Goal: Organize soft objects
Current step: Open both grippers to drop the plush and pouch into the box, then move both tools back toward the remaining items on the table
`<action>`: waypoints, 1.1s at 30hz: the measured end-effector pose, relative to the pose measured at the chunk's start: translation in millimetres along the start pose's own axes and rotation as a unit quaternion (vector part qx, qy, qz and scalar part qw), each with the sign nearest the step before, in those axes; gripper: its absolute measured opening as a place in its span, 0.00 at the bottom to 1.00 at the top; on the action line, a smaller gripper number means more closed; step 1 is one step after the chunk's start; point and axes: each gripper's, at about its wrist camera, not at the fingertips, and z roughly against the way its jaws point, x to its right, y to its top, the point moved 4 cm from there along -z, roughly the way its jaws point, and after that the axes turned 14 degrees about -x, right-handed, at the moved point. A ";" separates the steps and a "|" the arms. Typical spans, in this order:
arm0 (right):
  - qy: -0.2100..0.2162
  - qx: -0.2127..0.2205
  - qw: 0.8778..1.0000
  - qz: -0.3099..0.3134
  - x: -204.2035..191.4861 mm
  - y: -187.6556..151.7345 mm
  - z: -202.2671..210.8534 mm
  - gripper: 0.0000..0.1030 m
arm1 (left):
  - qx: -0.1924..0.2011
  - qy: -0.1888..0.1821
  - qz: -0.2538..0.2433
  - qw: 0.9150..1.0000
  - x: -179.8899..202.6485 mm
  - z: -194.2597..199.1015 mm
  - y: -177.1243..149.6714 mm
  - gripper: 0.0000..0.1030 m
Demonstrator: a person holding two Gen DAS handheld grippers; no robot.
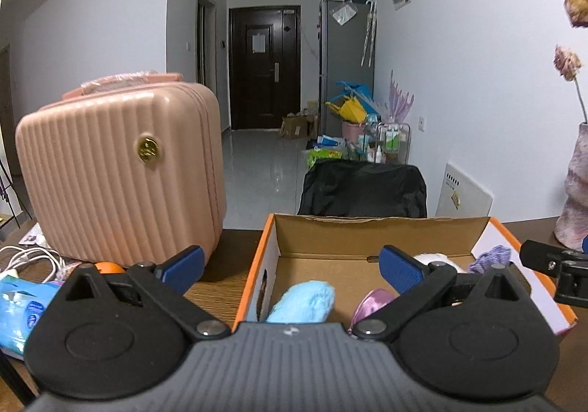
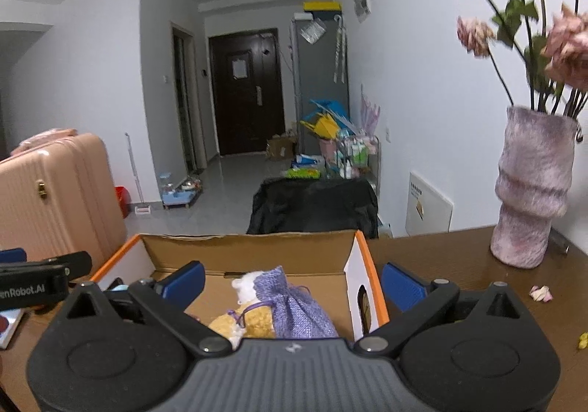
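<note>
An open cardboard box with orange edges [image 1: 294, 235] [image 2: 250, 246] sits on the wooden table. In the left wrist view it holds a fluffy blue item [image 1: 303, 301], a shiny pink pouch [image 1: 371, 301], a white plush [image 1: 437, 259] and a purple knit bag [image 1: 492, 257]. In the right wrist view the purple bag [image 2: 294, 301] lies on a tan and white plush [image 2: 250, 320]. My left gripper [image 1: 292, 265] is open and empty over the box's left wall. My right gripper [image 2: 292, 283] is open and empty over the box's right wall.
A pink hard case [image 1: 121, 169] [image 2: 55, 199] stands left of the box. White cables [image 1: 29, 257] and a blue wipes pack [image 1: 22, 309] lie at the left. A fuzzy vase with flowers [image 2: 533, 191] stands right, petals [image 2: 540, 292] beside it.
</note>
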 end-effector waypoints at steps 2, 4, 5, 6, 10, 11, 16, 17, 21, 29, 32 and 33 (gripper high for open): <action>0.002 0.010 1.000 0.011 -0.9 -3.9 13.7 1.00 | 0.007 -0.003 -0.001 1.000 -2.7 11.8 -3.8 1.00; 0.006 0.020 0.999 0.024 -0.8 -10.8 27.1 1.00 | 0.014 -0.007 -0.001 1.000 -4.7 22.2 -7.8 1.00; 0.007 0.025 0.999 0.028 -0.8 -13.2 32.9 1.00 | 0.018 -0.009 -0.002 1.000 -5.3 28.0 -10.8 1.00; 0.008 0.029 0.999 0.033 0.0 -16.4 39.0 1.00 | 0.021 -0.010 -0.005 1.000 -4.9 33.6 -13.0 1.00; 0.013 0.043 0.998 0.041 3.6 -29.5 63.2 1.00 | 0.034 -0.019 -0.013 0.999 -3.1 56.9 -24.7 1.00; 0.014 0.046 0.998 0.044 4.0 -33.2 68.8 1.00 | 0.035 -0.022 -0.014 0.999 -2.9 62.0 -27.7 1.00; 0.021 0.050 0.997 0.057 7.3 -56.0 92.4 1.00 | 0.039 -0.032 -0.016 0.999 -2.8 87.8 -47.0 1.00; 0.023 0.048 0.997 0.058 7.4 -60.1 95.8 1.00 | 0.038 -0.033 -0.018 0.999 -2.5 92.0 -51.4 1.00; 0.029 0.046 0.996 0.067 5.4 -76.0 109.8 1.00 | 0.037 -0.034 -0.019 0.999 -2.6 106.4 -68.1 1.00; 0.037 0.044 0.996 0.075 -0.6 -103.6 136.9 1.00 | 0.031 -0.034 -0.018 0.999 -6.6 131.4 -96.4 1.00; 0.037 0.037 0.996 0.072 -0.2 -114.3 143.0 1.00 | 0.031 -0.034 -0.016 0.999 -8.0 140.8 -105.2 1.00; 0.037 0.034 0.996 0.071 0.1 -118.9 145.2 1.00 | 0.030 -0.034 -0.017 0.999 -7.7 142.8 -108.2 1.00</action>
